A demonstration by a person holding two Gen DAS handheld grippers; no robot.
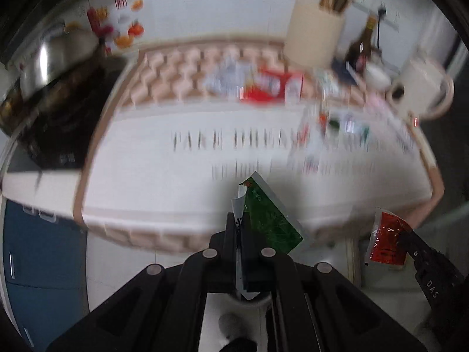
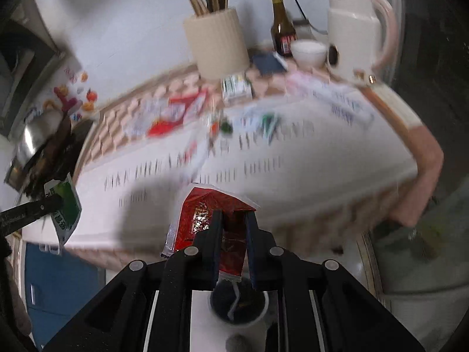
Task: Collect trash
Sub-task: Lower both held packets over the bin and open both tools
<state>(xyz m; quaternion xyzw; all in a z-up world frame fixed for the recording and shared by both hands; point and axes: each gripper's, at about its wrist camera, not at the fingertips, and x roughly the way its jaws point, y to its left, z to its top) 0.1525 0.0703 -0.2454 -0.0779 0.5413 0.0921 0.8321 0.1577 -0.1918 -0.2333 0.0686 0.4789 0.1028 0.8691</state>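
Left gripper [image 1: 241,228]: jaws pinched narrow on a green sachet [image 1: 271,220], which sticks up toward 1 o'clock above the near table [image 1: 176,187] edge. Right gripper [image 2: 233,228]: jaws clamped on a red sachet [image 2: 205,214], also held over the near edge. More wrappers [image 2: 173,117] lie scattered at 12 o'clock on the table, blurred. Behind them stand a ribbed utensil holder [image 2: 217,44], dark bottle [image 2: 281,26], white bowl [image 2: 309,52] and cream kettle [image 2: 356,38]. White cup [image 2: 239,305] sits below the right jaws.
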